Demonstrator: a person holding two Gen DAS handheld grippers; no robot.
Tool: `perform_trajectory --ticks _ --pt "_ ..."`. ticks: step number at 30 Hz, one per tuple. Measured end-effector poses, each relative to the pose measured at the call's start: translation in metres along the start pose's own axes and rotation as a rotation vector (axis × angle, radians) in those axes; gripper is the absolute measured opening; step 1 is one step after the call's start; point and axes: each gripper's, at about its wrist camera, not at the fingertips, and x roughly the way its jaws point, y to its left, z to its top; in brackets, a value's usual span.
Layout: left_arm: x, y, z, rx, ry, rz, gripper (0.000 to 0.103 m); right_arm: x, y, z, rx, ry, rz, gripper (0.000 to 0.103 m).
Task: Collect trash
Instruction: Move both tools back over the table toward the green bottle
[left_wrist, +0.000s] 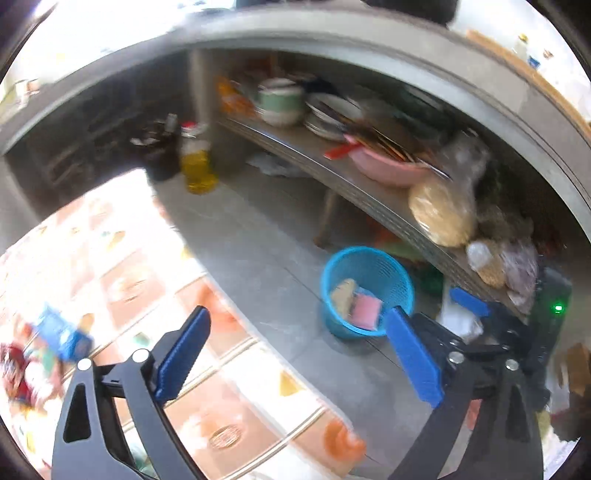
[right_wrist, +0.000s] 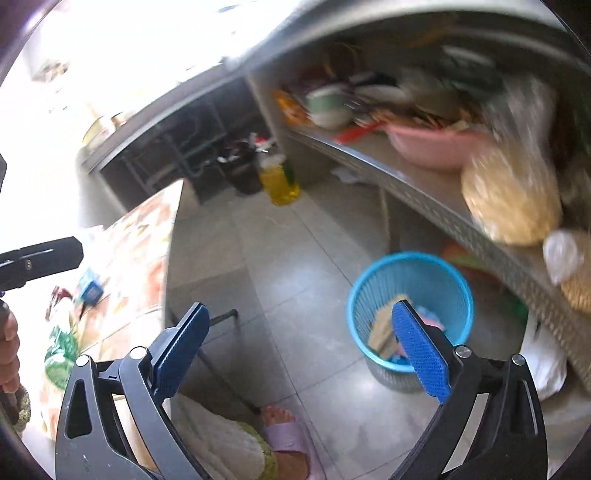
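No text, label, brand or number can be read in either view. The blue carton (left_wrist: 61, 334) on the bench (left_wrist: 236, 410) carries print, but it is too blurred to make out. The oil bottle (right_wrist: 277, 181) on the floor shows a label area that is likewise unreadable.

Grey tiled floor (right_wrist: 303, 258) beneath a cluttered metal shelf (left_wrist: 369, 195) and concrete counter (left_wrist: 332, 33); patterned tablecloth (left_wrist: 147, 295) brightly sunlit.
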Motion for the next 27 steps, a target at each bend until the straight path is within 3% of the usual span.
perform_trajectory --ticks 12,27 --pt "-0.049 0.048 -0.037 -0.146 -0.103 0.160 0.097 0.002 0.069 -0.001 -0.145 0.046 0.109 0.095" --pt "-0.056 0.081 -0.054 -0.267 -0.091 0.262 0.097 0.005 0.104 -0.003 -0.248 0.085 0.170 0.095"
